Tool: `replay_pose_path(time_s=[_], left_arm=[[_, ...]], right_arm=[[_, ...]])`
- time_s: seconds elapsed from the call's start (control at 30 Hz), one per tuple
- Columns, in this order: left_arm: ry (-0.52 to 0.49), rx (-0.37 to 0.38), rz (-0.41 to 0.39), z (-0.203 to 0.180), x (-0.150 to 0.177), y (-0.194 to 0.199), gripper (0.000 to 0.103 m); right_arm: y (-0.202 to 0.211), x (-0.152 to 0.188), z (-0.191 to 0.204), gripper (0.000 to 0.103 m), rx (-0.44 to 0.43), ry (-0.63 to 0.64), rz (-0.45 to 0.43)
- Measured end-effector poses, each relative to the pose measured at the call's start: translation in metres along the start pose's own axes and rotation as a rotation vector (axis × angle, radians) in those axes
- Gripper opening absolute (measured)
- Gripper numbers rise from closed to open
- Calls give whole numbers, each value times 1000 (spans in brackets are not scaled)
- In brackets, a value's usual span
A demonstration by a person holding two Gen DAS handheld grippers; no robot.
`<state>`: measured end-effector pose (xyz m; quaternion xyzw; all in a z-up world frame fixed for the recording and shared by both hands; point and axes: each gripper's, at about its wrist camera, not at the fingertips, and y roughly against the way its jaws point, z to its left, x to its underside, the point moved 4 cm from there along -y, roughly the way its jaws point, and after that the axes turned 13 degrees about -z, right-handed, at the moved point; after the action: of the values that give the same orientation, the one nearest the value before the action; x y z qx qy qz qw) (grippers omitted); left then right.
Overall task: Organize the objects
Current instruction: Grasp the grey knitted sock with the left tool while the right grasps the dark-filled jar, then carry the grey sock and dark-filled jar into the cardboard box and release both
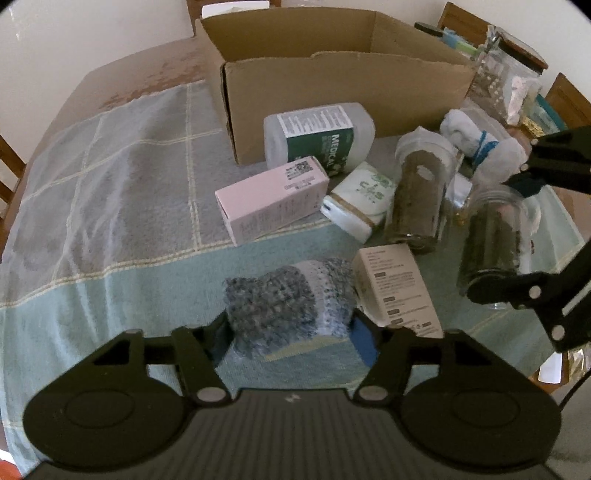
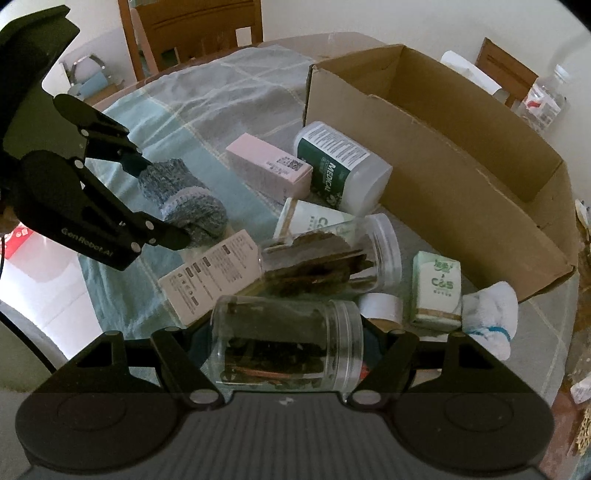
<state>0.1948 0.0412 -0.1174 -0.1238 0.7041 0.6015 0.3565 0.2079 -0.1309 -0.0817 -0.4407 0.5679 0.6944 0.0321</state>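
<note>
A blue-grey knitted sock roll [image 1: 288, 302] lies on the checked tablecloth [image 1: 110, 221]. My left gripper [image 1: 291, 334] is shut on it, one pad against each side; the right wrist view shows the same hold on the sock roll [image 2: 192, 206] by the left gripper [image 2: 157, 201]. My right gripper [image 2: 288, 350] is shut on a clear jar of dark contents [image 2: 288, 343] that lies on its side; the left wrist view has the jar [image 1: 491, 240] and the right gripper [image 1: 502, 236] at its right edge. An open cardboard box [image 1: 332, 92] stands behind the pile.
Between the grippers and the box [image 2: 443, 166] lie a medical bottle [image 2: 343, 166], a pink carton [image 2: 269, 166], a second jar [image 2: 328, 254], a white printed carton [image 2: 210, 273], tissue packs [image 2: 437, 291], a white tape roll [image 2: 380, 306] and a white sock roll [image 2: 487, 317]. Wooden chairs [image 2: 195, 33] surround the table.
</note>
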Motion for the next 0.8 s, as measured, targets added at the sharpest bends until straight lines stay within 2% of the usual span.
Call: replay_pose_path(time_s=[0.1,0.27,0.37,0.43,0.47,0.57,0.8], left_arm=[[19,0,0,2,1,-5,80],[48,12,20,0,2,-19,82],[41,11,18,-3,1,-22,77],[34,36,12,-7,0,-21,64],[35,45,13,-7,-1,-19,62],[27,49,17,-7,-3,-16,59],[0,61,25,-3,-11,2,58]], right_arm=[[1,0,3,80,-1,-2,0],[1,-3,5,80,-8,-2,-1],[-1,-4,6,80,-8,1,1],[0,-4,6,80,-10,3,3],[0,-4,6,80,-9,3,3],[1,-5,5,80,-7,4,2],[9,-10,-1,80,-7,12,-9]])
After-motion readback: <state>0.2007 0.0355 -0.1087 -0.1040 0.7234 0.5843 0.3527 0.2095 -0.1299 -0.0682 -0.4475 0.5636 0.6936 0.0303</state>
